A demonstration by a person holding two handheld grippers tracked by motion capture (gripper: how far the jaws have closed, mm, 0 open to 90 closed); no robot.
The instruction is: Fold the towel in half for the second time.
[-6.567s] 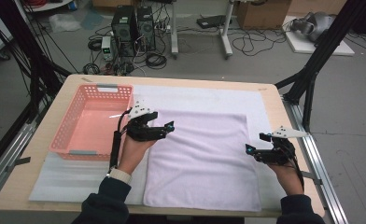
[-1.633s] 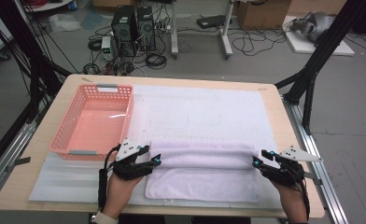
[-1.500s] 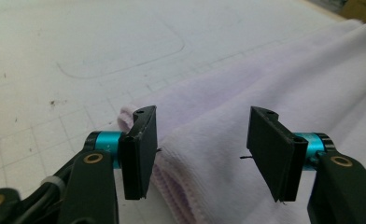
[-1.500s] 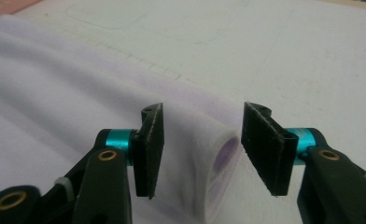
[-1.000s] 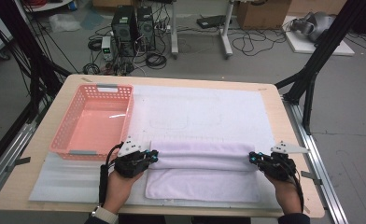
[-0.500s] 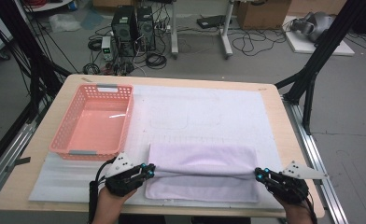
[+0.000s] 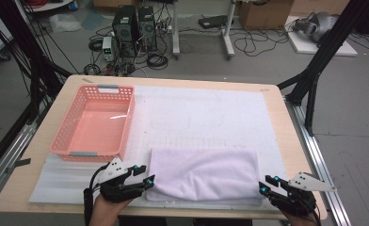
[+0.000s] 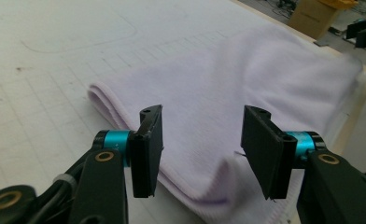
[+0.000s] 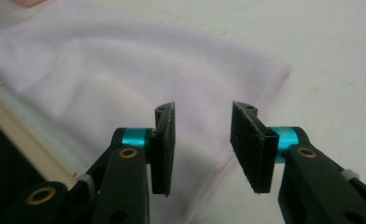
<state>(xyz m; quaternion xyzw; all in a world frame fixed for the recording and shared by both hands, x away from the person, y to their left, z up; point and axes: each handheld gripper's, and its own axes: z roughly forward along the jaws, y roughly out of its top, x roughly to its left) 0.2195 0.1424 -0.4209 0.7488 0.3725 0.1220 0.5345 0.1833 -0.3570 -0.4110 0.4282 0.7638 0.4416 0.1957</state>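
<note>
A lavender towel [image 7: 204,172] lies folded in a flat rectangle on the white mat [image 7: 211,113] near the table's front edge. My left gripper [image 7: 145,175] sits at the towel's front left corner. Its jaws have just been opening, and in the left gripper view the left gripper [image 8: 200,135] stands open above the towel [image 8: 228,84], its pads clear of the cloth. My right gripper [image 7: 266,184] is at the front right corner. Its jaws have also just been opening. In the right gripper view the right gripper [image 9: 202,135] hovers open over the towel's hemmed corner [image 9: 102,70].
A pink plastic basket [image 7: 128,120] with nothing in it stands at the left of the table, behind my left hand. Bare mat stretches behind the towel. The wooden table edge [image 7: 32,179] runs close under both hands. Black frame legs stand beside the table.
Both hands drew the towel's folded edge toward the front edge of the table, then both grippers opened and let go. The towel now lies folded in half.
</note>
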